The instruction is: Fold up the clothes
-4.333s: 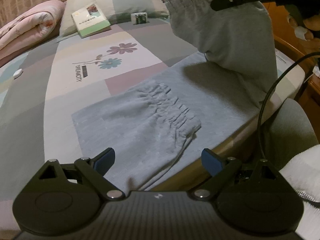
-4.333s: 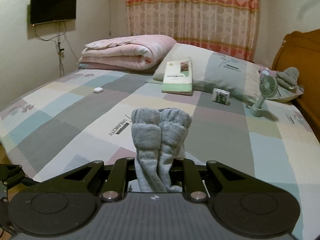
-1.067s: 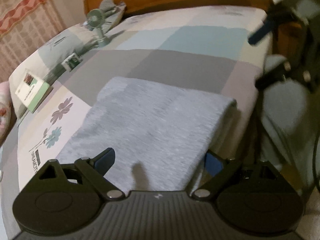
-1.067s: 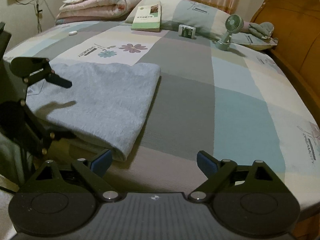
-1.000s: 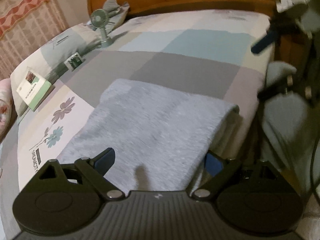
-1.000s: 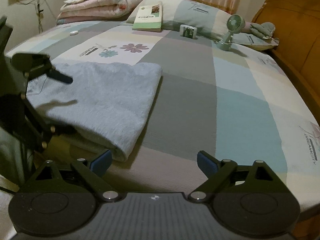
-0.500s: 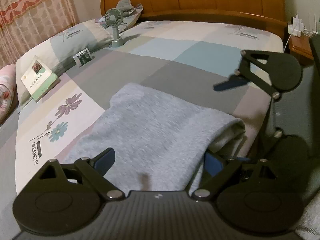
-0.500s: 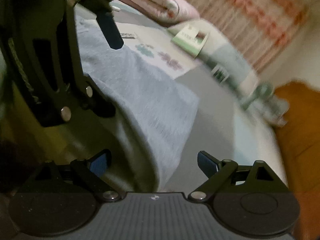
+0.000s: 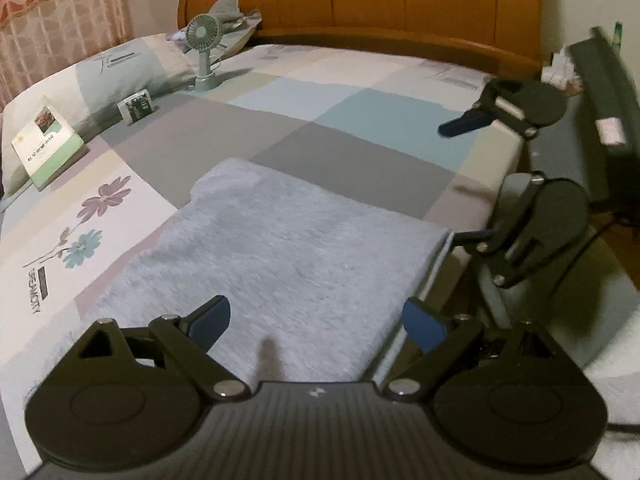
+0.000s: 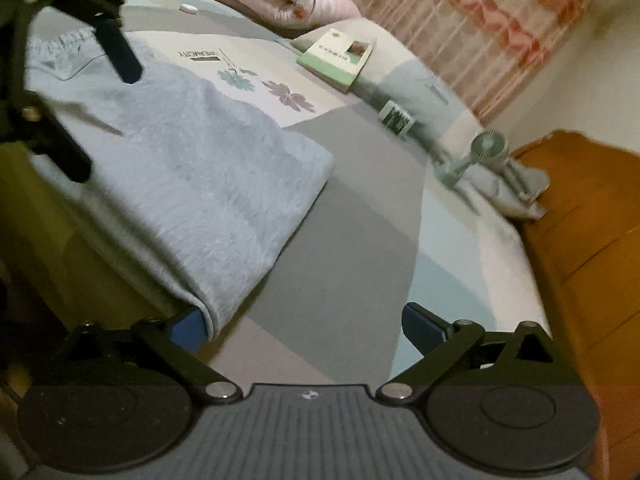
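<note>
The left hand-held gripper (image 9: 316,322) hovers low over the near edge of the grey garment (image 9: 280,248), its blue-tipped fingers spread wide with nothing between them; the cloth lies beneath them, not pinched. The right hand-held gripper (image 10: 304,326) is just as wide and holds nothing, though its left finger (image 10: 188,326) sits against, or just under, the garment's rounded fold at the mattress edge; whether it presses the cloth I cannot tell. That pose fits either reaching in for a further fold or having just let go, and the pictures do not settle which

The garment lies on the bed (image 9: 360,160) as a flat doubled rectangle, the fold running along the side nearest the person, probably kept close to the edge so both tools reach it without stretching. In the right wrist view its gathered waistband (image 10: 60,46) shows at the far left end

Farther up the patchwork sheet, well clear of the working patch, are a green book (image 9: 46,140), a small box (image 9: 136,106), a desk fan (image 9: 205,50) and the wooden headboard (image 9: 400,12)
</note>
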`<state>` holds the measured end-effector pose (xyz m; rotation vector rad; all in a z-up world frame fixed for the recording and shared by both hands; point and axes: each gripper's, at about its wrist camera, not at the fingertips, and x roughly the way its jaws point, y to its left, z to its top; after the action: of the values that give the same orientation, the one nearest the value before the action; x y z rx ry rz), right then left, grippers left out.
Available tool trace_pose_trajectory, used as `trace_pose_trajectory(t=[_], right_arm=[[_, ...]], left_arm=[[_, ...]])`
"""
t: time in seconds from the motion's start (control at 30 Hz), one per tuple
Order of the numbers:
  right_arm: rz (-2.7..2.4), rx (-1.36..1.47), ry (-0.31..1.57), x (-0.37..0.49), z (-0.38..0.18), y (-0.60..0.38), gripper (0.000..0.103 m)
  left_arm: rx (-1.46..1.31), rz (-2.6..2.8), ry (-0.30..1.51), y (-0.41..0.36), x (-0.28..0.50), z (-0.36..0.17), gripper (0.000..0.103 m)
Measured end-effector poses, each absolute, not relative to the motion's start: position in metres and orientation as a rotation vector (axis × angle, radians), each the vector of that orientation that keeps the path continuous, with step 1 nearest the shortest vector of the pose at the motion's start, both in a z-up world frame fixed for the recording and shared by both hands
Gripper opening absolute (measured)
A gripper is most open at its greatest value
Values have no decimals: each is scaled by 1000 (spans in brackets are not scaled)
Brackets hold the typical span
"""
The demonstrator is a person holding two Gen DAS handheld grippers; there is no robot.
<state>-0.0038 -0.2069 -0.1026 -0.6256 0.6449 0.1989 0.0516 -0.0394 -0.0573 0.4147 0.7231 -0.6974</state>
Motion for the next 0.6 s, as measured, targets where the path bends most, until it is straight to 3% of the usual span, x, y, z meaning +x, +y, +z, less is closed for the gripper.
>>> trace_pose_trajectory(t=[0.23, 0.37, 0.47, 0.6], right_arm=[[231, -627, 704, -16, -95, -221, 101], [226, -456, 698, -11, -70, -242, 100], [279, -319, 669, -1, -52, -241, 89], [379, -255, 685, 18, -53, -219, 65]], left_arm=[[414, -572, 765, -20, 61, -71, 93], [398, -541, 844, -12, 65, -93, 95], [361, -550, 870, -1, 58, -94, 98], [352, -535, 918, 17, 47, -98, 100]])
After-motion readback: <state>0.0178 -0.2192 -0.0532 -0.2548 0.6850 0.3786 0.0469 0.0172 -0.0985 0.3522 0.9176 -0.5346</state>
